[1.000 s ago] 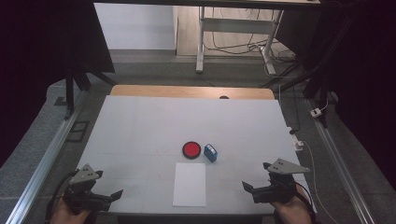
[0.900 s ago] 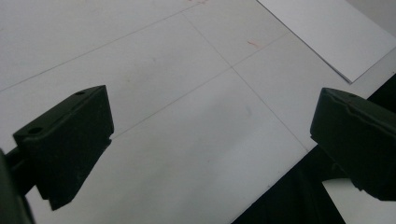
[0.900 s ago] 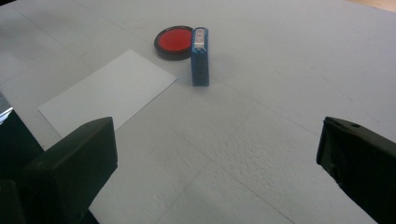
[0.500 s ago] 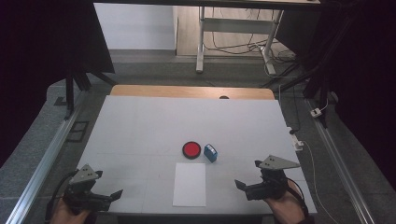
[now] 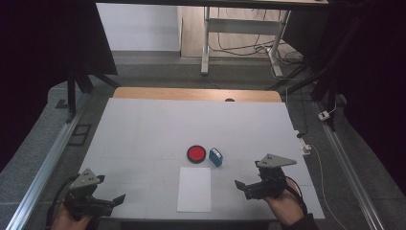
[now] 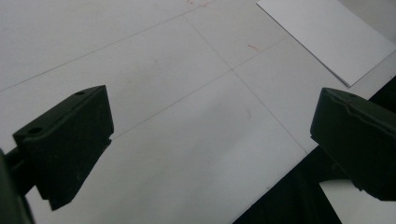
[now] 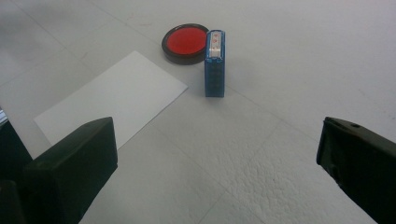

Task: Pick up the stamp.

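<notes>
A round red ink pad [image 5: 196,154] [image 7: 185,43] in a black rim lies at the table's middle. Right beside it lies a blue stamp [image 5: 216,157] [image 7: 214,63]. A white sheet of paper [image 5: 194,189] [image 7: 112,99] [image 6: 327,37] lies in front of them near the table's front edge. My right gripper [image 5: 242,184] [image 7: 215,172] is open with nothing between its jaws, right of the paper, pointing toward the stamp. At the front left corner my left gripper [image 5: 115,200] [image 6: 210,144] is open and empty, over bare table, the paper off to its right.
The white table top [image 5: 158,129] has a wooden strip [image 5: 196,94] along its far edge. Metal rails [image 5: 45,167] run along both sides. A cable with a white plug [image 5: 306,146] lies at the right edge. A desk frame [image 5: 239,28] stands beyond the table.
My right gripper has moved left and a little forward, toward the stamp and paper. The left gripper has stayed in place.
</notes>
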The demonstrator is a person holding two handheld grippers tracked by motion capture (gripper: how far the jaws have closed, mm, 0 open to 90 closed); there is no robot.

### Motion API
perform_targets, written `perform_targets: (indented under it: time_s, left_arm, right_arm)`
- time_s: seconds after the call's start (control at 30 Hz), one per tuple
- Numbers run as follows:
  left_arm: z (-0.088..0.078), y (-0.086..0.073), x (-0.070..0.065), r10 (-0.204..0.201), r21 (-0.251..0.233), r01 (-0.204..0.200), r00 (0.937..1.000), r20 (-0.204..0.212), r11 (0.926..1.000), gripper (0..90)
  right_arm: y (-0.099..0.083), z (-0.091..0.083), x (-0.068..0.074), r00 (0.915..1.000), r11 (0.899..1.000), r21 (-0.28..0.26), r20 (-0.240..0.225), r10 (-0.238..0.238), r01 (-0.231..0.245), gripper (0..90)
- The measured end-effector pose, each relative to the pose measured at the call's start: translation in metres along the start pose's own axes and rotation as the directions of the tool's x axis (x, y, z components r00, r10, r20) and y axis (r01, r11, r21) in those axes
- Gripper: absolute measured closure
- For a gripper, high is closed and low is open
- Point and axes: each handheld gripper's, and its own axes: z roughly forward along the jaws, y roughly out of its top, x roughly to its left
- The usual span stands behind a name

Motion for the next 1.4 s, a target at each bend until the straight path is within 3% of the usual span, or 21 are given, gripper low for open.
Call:
perform_targets:
  time_s: [0.4,0.97,1.4]
  left_arm:
    - [0.0,0.0,-0.001,0.007,0.002,-0.007,1.0,0.0,1.0,0.0]
    - [0.001,0.0,-0.001,0.016,0.014,-0.016,0.9999,-0.001,0.9998,0.0]
    - [0.003,0.001,-0.001,0.017,0.022,-0.017,0.9999,0.003,0.9996,0.0]
  right_arm:
    - [0.014,0.023,-0.001,0.9989,0.998,0.05,0.014,-0.044,0.044,0.0]
    - [0.028,0.049,0.0,0.9981,0.994,0.09,0.0,-0.061,0.061,0.0]
    - [0.037,0.068,-0.005,0.9988,0.991,0.122,-0.007,-0.048,0.048,0.0]
